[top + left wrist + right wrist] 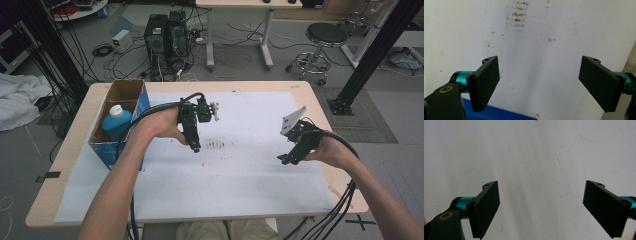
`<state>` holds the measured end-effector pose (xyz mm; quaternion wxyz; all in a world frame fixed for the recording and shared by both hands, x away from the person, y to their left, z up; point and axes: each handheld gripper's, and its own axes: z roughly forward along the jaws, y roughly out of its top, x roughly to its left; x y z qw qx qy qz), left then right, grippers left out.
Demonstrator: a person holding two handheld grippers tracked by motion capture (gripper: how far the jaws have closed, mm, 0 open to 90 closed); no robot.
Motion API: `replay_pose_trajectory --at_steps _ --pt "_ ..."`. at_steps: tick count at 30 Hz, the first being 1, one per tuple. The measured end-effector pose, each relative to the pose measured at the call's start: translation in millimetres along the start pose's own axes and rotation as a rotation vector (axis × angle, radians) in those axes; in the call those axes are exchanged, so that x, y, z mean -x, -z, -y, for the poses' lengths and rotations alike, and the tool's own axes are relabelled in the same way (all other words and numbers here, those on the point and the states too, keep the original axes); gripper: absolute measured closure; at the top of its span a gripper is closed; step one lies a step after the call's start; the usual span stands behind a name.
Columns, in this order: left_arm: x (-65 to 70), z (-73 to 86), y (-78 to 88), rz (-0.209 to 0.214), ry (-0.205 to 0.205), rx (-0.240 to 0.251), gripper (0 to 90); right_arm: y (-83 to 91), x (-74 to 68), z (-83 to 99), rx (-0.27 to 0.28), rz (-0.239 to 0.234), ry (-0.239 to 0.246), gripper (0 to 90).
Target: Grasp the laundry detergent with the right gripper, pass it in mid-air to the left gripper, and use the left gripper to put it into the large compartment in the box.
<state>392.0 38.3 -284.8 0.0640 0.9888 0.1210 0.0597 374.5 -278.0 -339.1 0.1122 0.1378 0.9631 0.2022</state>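
My left gripper point(195, 146) hangs over the white sheet point(235, 170) near its middle left, pointing down, held by the person's left hand. In the left gripper view its jaws stand wide apart, left gripper point(540, 85) open with nothing between them, above smudged marks point(517, 15) on the sheet. My right gripper point(283, 159) hovers low over the sheet's right side, tilted toward the centre. Its jaws in the right gripper view are spread wide too, right gripper point(541, 208) open and empty over bare white paper.
A cardboard box with blue sides point(112, 145) stands at the table's left edge and holds a blue bottle with a white cap point(116, 122). A blue edge point(496, 113) shows at the bottom of the left gripper view. Computer towers point(165, 40) and a stool point(320, 45) stand beyond the table.
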Motion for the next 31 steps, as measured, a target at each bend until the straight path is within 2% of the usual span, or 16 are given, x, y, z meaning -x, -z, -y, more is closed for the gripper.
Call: replay_pose_trajectory --at_steps 6,12,23,31 --pt "2.1 -2.7 -21.2 0.03 -0.002 -0.014 17.0 0.0 1.5 1.2 0.0 0.001 -0.001 13.2" --pt "4.7 -5.5 -31.8 0.042 -0.003 -0.013 17.1 -1.6 1.9 2.6 -0.007 0.006 -0.006 13.2" --pt "7.3 -4.7 -35.3 0.042 -0.006 -0.022 17.1 -3.3 1.1 2.8 -0.006 0.003 -0.003 13.2" --pt "8.6 -1.2 -32.1 0.04 -0.001 0.007 17.0 -4.2 -0.3 1.7 0.006 0.01 -0.002 13.2"
